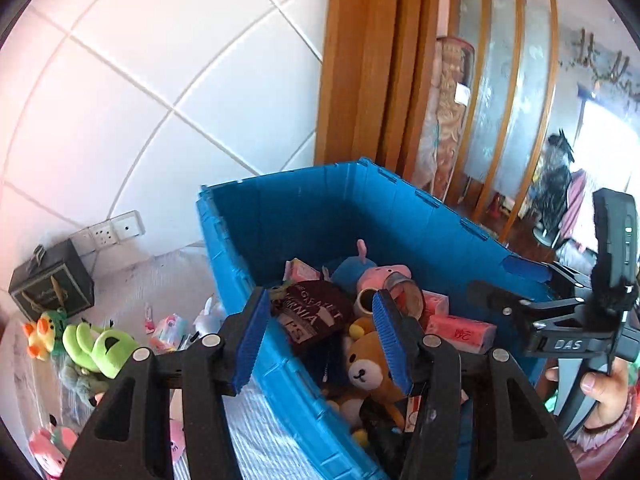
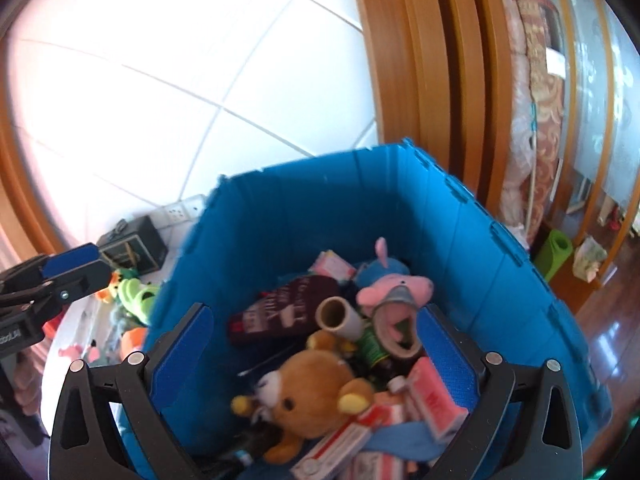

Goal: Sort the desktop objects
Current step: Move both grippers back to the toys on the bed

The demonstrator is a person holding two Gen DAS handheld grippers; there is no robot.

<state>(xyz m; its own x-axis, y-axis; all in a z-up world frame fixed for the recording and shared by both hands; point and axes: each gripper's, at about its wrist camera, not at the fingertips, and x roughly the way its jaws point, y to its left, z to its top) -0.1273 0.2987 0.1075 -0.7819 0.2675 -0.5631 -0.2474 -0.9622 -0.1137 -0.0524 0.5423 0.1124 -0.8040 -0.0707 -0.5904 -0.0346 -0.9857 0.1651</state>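
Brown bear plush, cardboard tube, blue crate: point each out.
Brown bear plush (image 2: 308, 392), right wrist view, on its face.
Cardboard tube (image 2: 340, 317), right wrist view, open end.
Blue crate (image 1: 304, 208), left wrist view, inner back wall.

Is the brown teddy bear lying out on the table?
No, the teddy bear lies inside the blue bin, on top of other toys and boxes.

I see a blue crate (image 2: 480, 248), a brown bear (image 2: 308, 392), a pink pig (image 2: 394, 286) and white wall tiles (image 1: 160, 60).
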